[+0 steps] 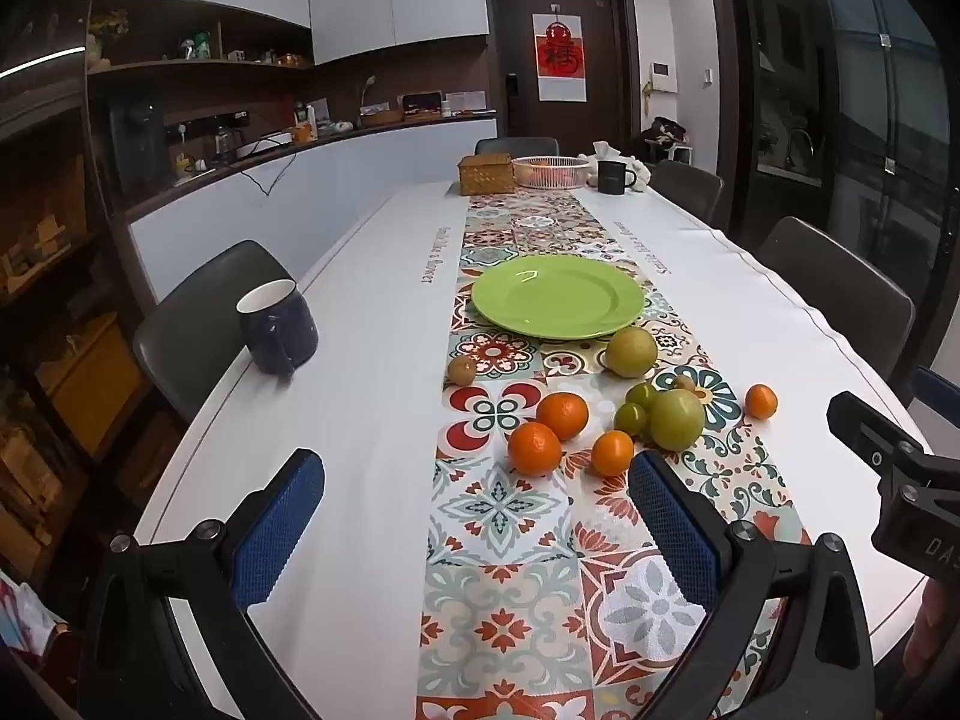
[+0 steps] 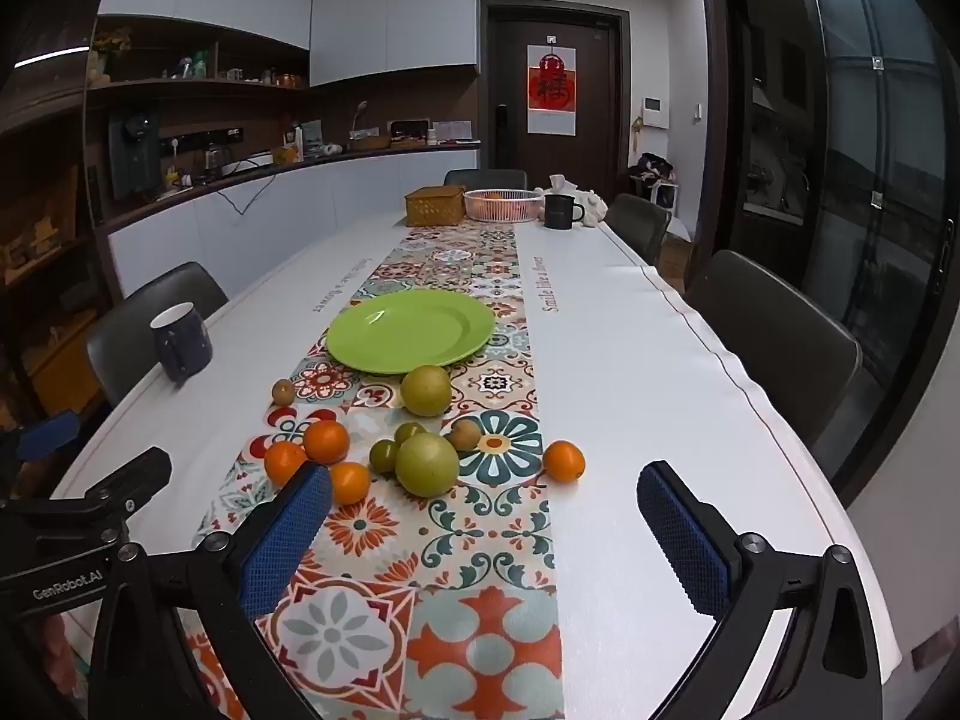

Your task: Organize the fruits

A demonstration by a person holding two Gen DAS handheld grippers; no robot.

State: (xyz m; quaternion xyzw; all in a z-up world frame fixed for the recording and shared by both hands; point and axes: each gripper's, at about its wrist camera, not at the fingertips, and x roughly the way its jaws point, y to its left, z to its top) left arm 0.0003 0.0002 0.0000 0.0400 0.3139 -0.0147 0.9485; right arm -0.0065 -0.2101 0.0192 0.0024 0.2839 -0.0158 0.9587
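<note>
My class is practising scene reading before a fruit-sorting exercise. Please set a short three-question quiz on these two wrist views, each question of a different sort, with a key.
1. True or false: the green plate already holds fruit.
2. How many orange fruits lie on the table runner or beside it?
3. Which mug stands nearer the plate: A, the blue mug, or B, the black mug?

Key: 1 false; 2 four; 3 A.
</note>
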